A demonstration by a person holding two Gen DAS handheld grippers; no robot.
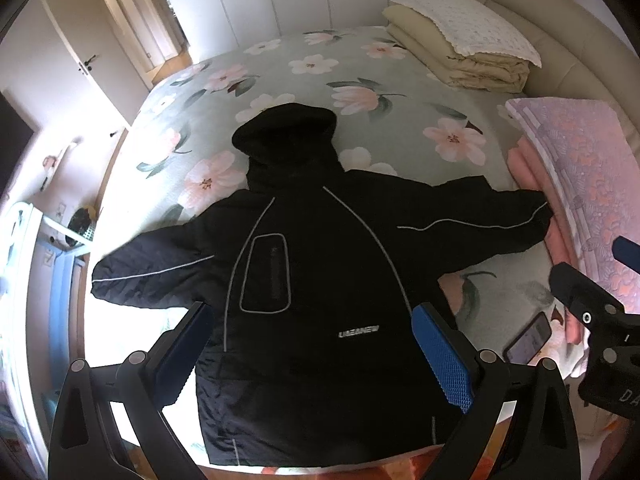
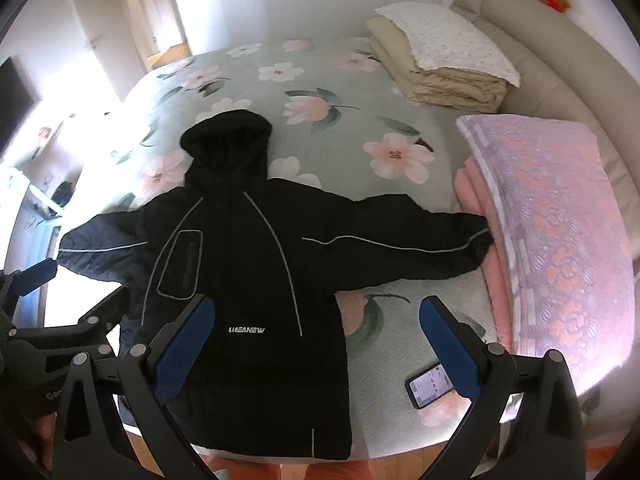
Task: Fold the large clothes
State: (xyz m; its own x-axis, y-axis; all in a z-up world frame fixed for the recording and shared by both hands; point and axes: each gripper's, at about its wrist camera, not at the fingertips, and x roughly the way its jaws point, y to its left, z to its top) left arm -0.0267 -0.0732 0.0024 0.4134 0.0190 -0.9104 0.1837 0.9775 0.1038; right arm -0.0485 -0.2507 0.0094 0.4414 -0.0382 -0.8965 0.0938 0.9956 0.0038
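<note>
Both grippers hang over the near edge of the bed, fingers spread apart and holding nothing. Ahead of the left gripper the black jacket lies front up, hood away, sleeves stretched out to either side, which looks like the flat start a fold needs. The right gripper sits over the jacket's lower right side, with a phone just beneath its right finger (worth avoiding). Far ahead of it, one cuff touches a pink blanket, so that sleeve probably comes in first.
</note>
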